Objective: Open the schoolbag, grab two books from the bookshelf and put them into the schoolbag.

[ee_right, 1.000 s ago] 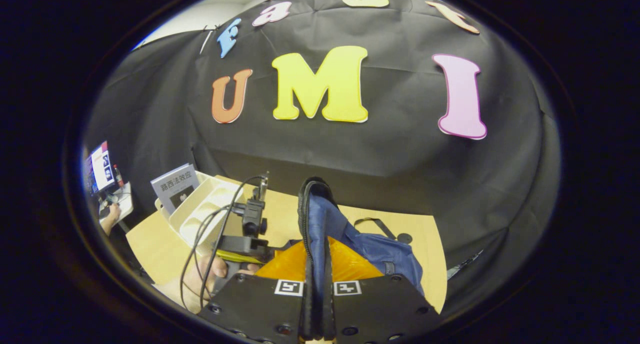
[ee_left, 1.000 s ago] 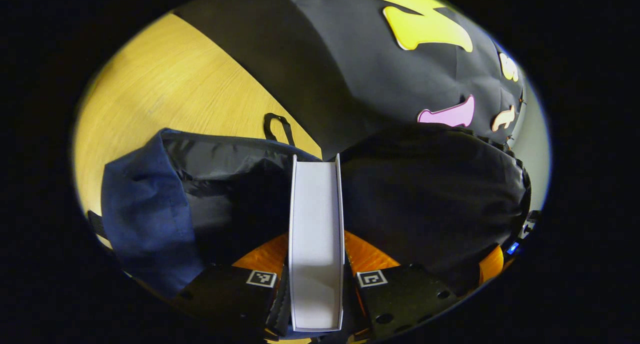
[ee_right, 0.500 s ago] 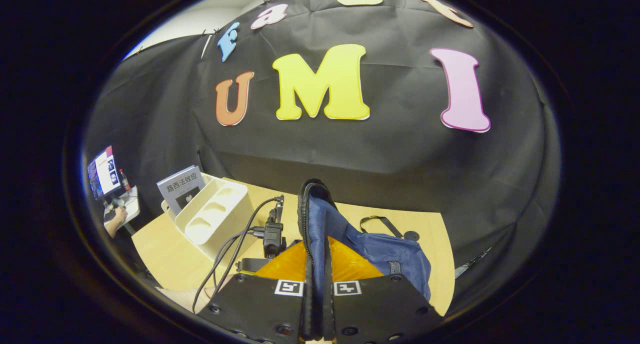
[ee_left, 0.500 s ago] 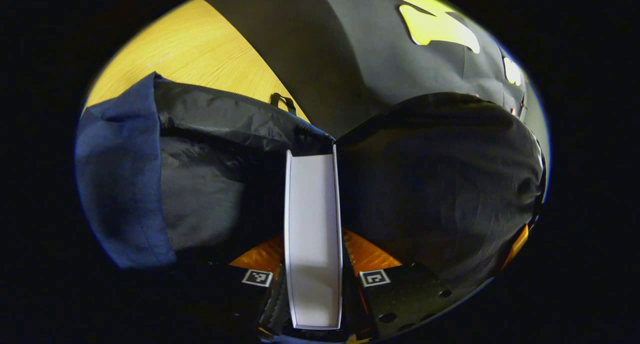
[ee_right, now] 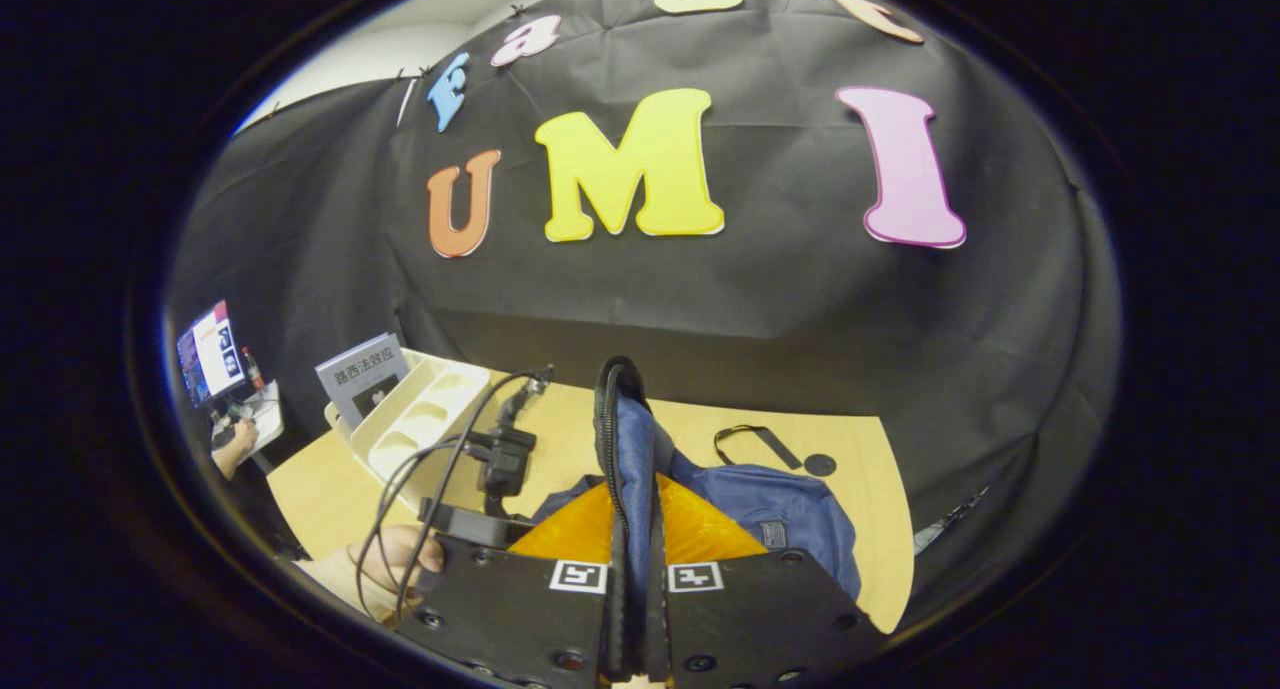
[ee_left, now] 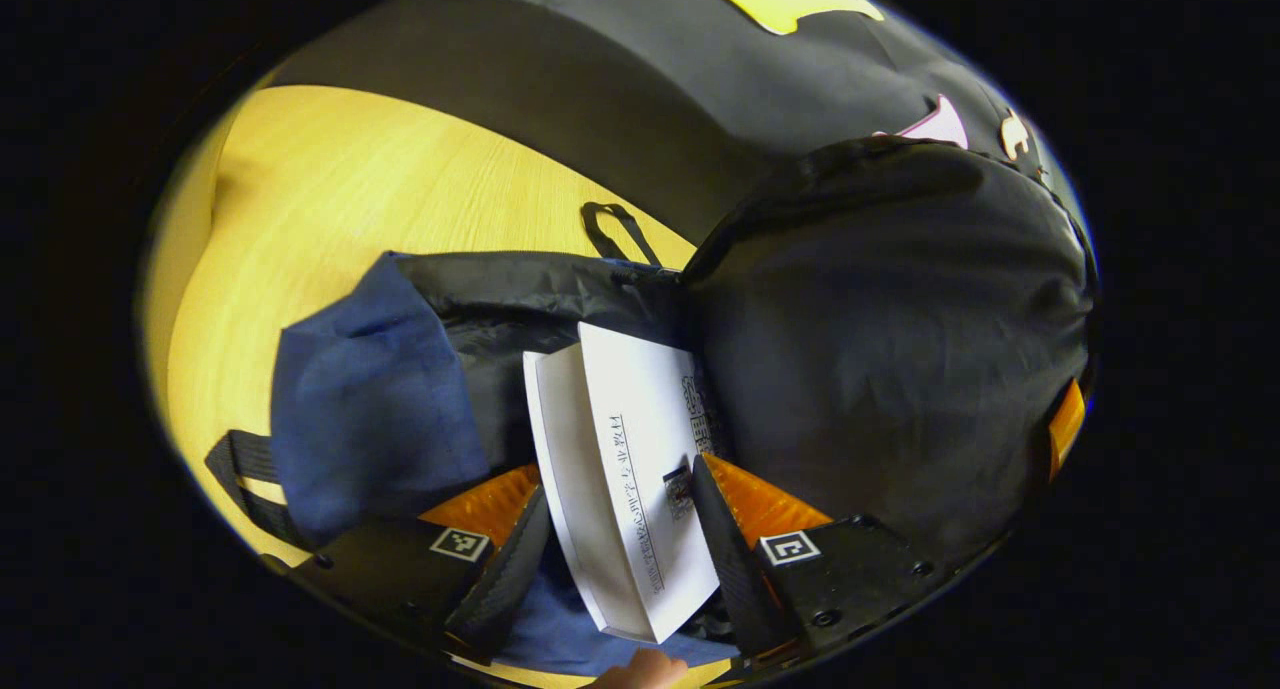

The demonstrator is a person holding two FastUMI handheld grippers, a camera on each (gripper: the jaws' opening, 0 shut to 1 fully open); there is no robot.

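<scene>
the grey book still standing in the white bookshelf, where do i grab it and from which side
Grip the grey book by its top edge, coming down from above with one finger on each cover. It stands upright at the far end of the white bookshelf, leaning back a little, and its upper part rises above the shelf wall, so that edge looks free, while the lower part sits behind the wall.

A wooden table (ee_right: 870,489) stands before the booth's black cloth wall (ee_right: 760,299); a lit screen (ee_right: 208,354) sits far off.

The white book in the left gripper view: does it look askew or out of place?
Yes. The white book leans at a slant between the left claw fingers, its cover turned to the camera, not square to them. Its far end is inside the open schoolbag, whose flap the right claw holds up.
</scene>
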